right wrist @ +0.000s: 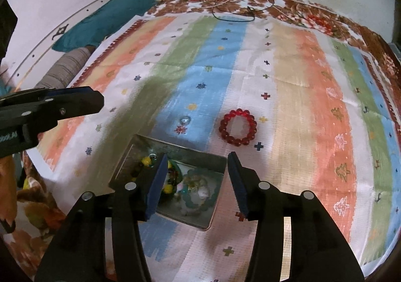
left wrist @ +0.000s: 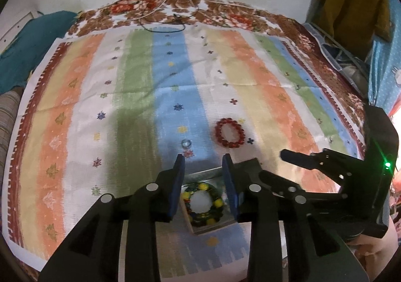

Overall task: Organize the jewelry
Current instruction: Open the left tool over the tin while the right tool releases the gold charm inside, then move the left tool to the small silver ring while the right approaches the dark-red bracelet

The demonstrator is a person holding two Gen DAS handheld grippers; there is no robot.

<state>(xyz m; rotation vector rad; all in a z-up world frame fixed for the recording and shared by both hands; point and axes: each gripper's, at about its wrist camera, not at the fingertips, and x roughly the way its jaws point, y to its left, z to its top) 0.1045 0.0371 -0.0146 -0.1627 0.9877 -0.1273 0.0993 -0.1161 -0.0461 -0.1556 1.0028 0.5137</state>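
Observation:
A red bead bracelet (left wrist: pixel 229 132) (right wrist: pixel 238 130) lies on the striped cloth. A small clear ring (left wrist: pixel 186 142) (right wrist: pixel 185 120) lies to its left. An open metal box (left wrist: pixel 200 172) (right wrist: pixel 175 149) sits near the front; inside are a green and yellow bead bracelet (left wrist: pixel 203 204) (right wrist: pixel 168 188) and a pale green one (right wrist: pixel 200 196). My left gripper (left wrist: pixel 203 160) is open and empty above the box. My right gripper (right wrist: pixel 198 159) is open and empty over the box, just short of the red bracelet. Each gripper shows in the other's view, the right (left wrist: pixel 300 159) and the left (right wrist: pixel 75 101).
The striped cloth (left wrist: pixel 140 96) (right wrist: pixel 300 81) covers a floral blanket (left wrist: pixel 225 16) on a bed against a white wall. Black cables (left wrist: pixel 160 26) (right wrist: pixel 233 16) lie at the far edge. A teal cloth (left wrist: pixel 22 51) (right wrist: pixel 100 21) lies left. Hanging clothes (left wrist: pixel 351 1) are at the right.

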